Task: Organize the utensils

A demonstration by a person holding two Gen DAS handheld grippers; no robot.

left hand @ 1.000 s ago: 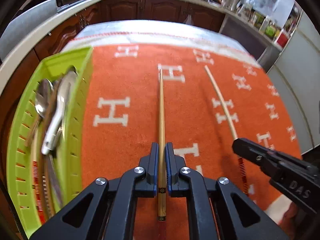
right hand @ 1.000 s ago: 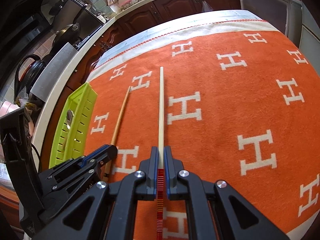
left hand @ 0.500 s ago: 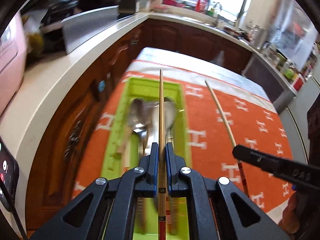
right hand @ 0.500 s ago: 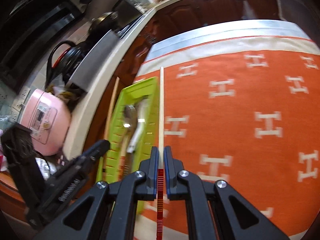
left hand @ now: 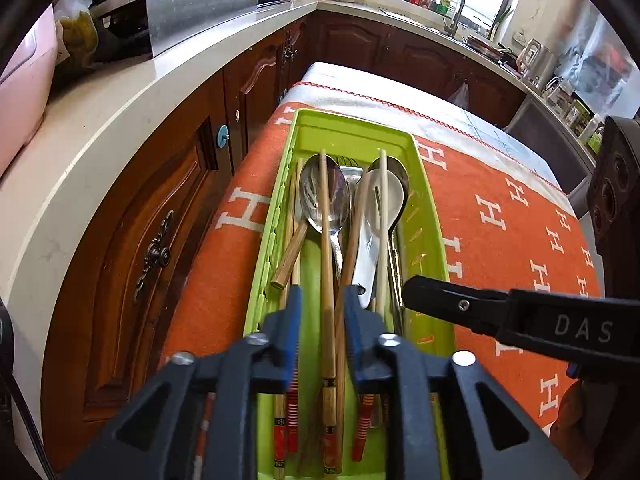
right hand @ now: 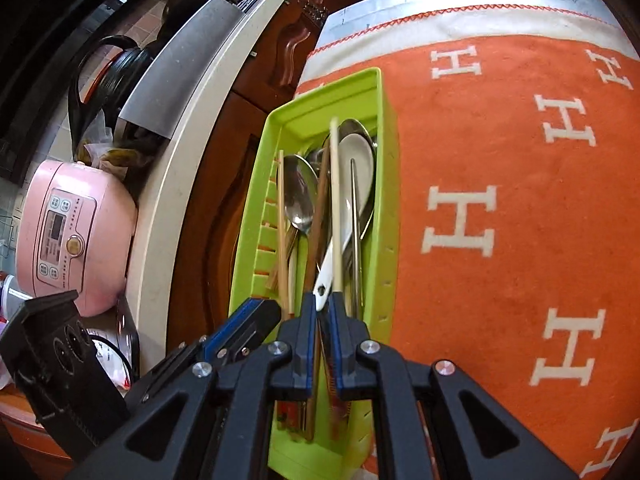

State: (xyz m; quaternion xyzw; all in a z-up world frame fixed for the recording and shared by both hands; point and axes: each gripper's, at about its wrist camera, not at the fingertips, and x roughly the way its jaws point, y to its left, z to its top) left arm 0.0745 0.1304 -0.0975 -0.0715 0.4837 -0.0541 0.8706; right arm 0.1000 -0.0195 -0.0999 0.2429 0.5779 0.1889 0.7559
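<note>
A lime-green utensil tray (left hand: 352,132) sits on the orange cloth and holds metal spoons (left hand: 324,196), a white spoon (left hand: 380,200) and several chopsticks. My left gripper (left hand: 319,304) is open over the tray; a brown chopstick (left hand: 326,248) lies between its fingers, resting on the utensils. My right gripper (right hand: 323,312) is open just above the tray (right hand: 328,100); a pale chopstick (right hand: 335,200) lies between its fingers on the white spoon (right hand: 356,172). The right gripper's finger (left hand: 460,304) shows in the left wrist view.
The orange cloth with white H marks (right hand: 520,200) covers the table to the right of the tray. A white counter (left hand: 100,140) with wooden cabinets runs along the left. A pink rice cooker (right hand: 68,232) stands on it.
Both grippers carried their chopsticks from the cloth to over the tray, came down, and opened. The chopsticks now lie in the tray.
</note>
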